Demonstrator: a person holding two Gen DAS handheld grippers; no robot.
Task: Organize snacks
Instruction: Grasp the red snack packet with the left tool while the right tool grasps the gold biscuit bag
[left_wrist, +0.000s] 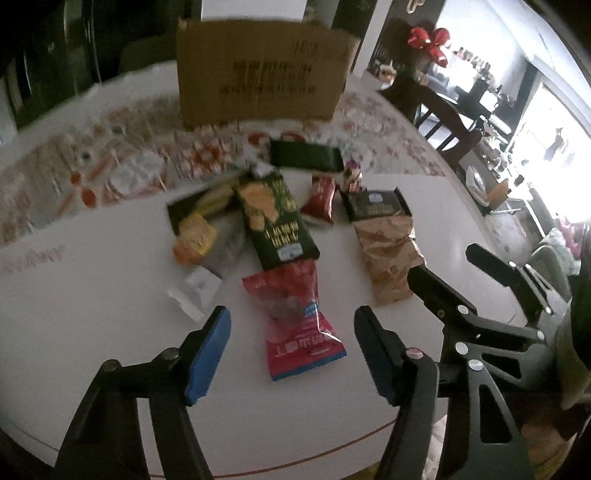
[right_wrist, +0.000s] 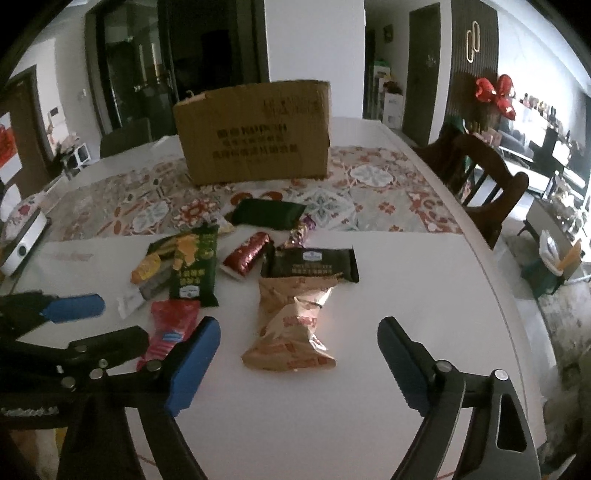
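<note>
Here, left hand-held gripper (left_wrist: 291, 354) agape over red packet (left_wrist: 295, 317); right hand-held gripper (right_wrist: 299, 365) likewise, empty.

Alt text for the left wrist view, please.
The open left gripper frames a red snack packet on a white table. Beyond lie more snacks and a cardboard box; the open right gripper is beside a tan bag.

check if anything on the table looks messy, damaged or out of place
The snack packets lie in a loose heap on the white table, overlapping at odd angles rather than sorted. The brown paper bag is crumpled. The cardboard box stands upright behind them. Nothing looks spilled or torn.
</note>
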